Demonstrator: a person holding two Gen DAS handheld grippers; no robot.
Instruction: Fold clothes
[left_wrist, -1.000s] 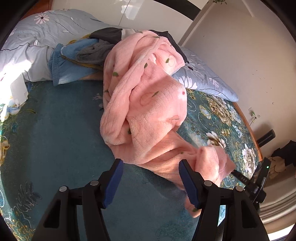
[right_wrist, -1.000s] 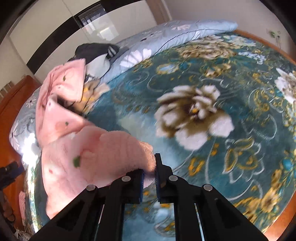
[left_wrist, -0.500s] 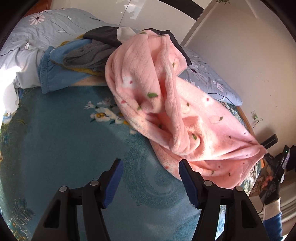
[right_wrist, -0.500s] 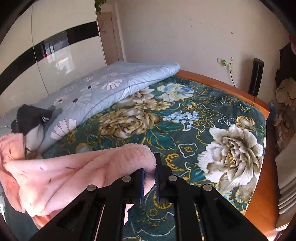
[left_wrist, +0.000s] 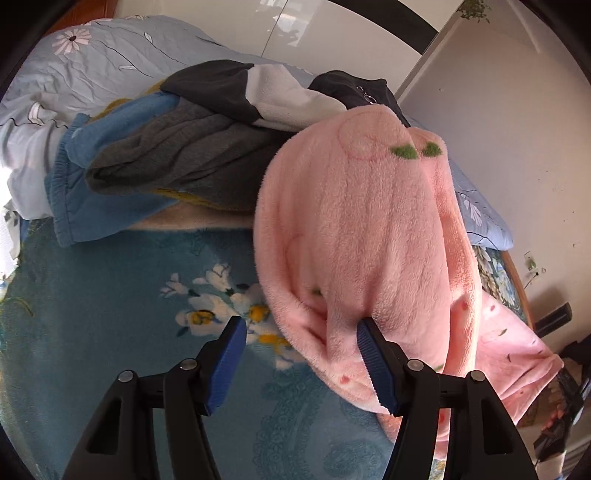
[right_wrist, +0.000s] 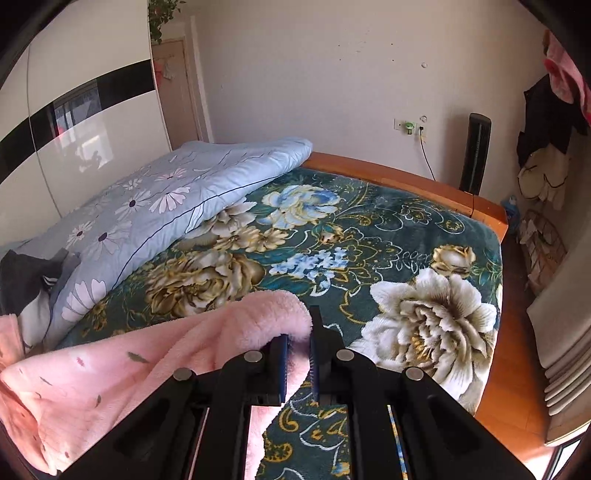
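Garment stretched lengthwise from clothes pile to right gripper.

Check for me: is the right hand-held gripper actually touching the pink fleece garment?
Touching. The right wrist view shows the right hand-held gripper nearly shut, with a fold of the pink fleece garment pinched between its blue pads.

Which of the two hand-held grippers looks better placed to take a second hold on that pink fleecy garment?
Probably the left hand-held gripper: it is open, with a fold of the pink garment already against one finger. The right hand-held gripper is shut on another edge, holding it up.
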